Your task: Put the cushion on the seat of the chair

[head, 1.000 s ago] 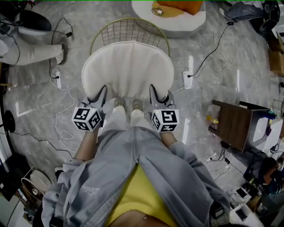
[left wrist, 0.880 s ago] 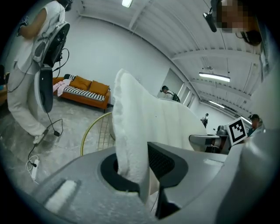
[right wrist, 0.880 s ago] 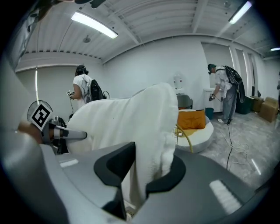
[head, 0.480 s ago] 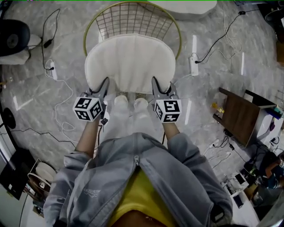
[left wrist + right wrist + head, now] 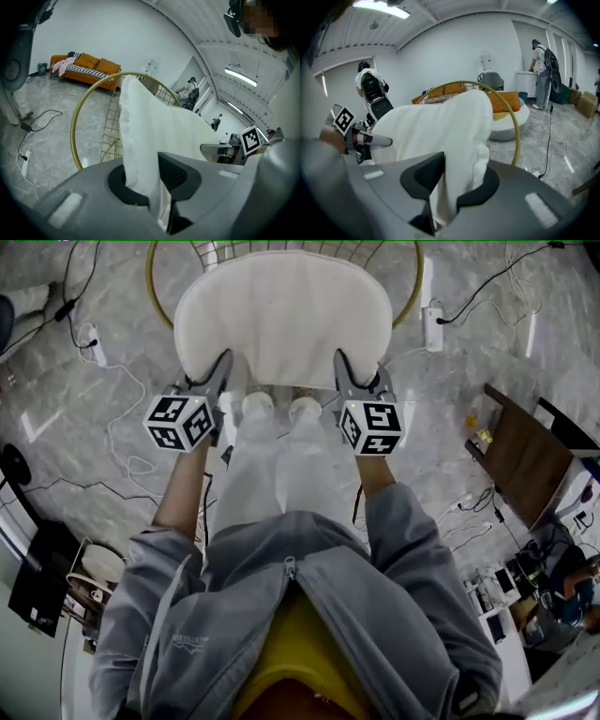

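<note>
A white padded cushion (image 5: 283, 315) hangs between my two grippers over the gold wire chair (image 5: 157, 306), whose round rim shows around it at the top of the head view. My left gripper (image 5: 218, 364) is shut on the cushion's near left corner, and my right gripper (image 5: 345, 367) is shut on its near right corner. In the left gripper view the cushion (image 5: 140, 154) runs up from between the jaws, with the chair's gold hoop (image 5: 77, 122) behind it. The right gripper view shows the cushion (image 5: 450, 140) pinched the same way, with the gold rim (image 5: 516, 126) past it.
Power strips and cables (image 5: 94, 343) lie on the marble floor left and right of the chair. A dark wooden side table (image 5: 525, 460) stands at the right. An orange sofa (image 5: 86, 70) stands far off. Other people (image 5: 543, 61) stand in the room's background.
Both grippers have sunk with the cushion, which now sits closer to the chair and covers more of its wire seat. The chair has slid toward the top of the head view.
</note>
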Available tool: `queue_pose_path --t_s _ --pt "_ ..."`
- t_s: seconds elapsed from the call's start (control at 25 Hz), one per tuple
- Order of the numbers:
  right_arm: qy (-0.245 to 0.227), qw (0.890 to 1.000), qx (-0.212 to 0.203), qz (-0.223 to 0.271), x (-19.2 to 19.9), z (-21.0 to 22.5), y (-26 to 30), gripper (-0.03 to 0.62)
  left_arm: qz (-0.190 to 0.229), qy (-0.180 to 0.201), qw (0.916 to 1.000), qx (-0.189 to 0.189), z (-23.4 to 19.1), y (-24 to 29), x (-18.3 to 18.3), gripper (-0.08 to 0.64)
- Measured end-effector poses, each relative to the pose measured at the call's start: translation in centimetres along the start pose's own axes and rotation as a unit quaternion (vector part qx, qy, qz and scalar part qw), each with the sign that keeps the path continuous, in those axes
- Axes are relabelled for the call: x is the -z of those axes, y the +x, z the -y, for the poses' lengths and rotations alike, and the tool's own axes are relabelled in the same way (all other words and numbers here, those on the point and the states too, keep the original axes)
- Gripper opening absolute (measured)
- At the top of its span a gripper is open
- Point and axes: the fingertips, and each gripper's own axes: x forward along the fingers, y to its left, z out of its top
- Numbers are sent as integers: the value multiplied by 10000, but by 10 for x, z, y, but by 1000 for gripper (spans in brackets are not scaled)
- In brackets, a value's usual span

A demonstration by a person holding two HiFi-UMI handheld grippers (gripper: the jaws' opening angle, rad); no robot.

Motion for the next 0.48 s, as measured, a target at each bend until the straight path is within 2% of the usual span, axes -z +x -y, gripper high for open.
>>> queue_pose_path --t_s 0.48 --pt "291 9981 27 -546 54 26 74 95 -452 -127 9989 -52 -53 65 44 66"
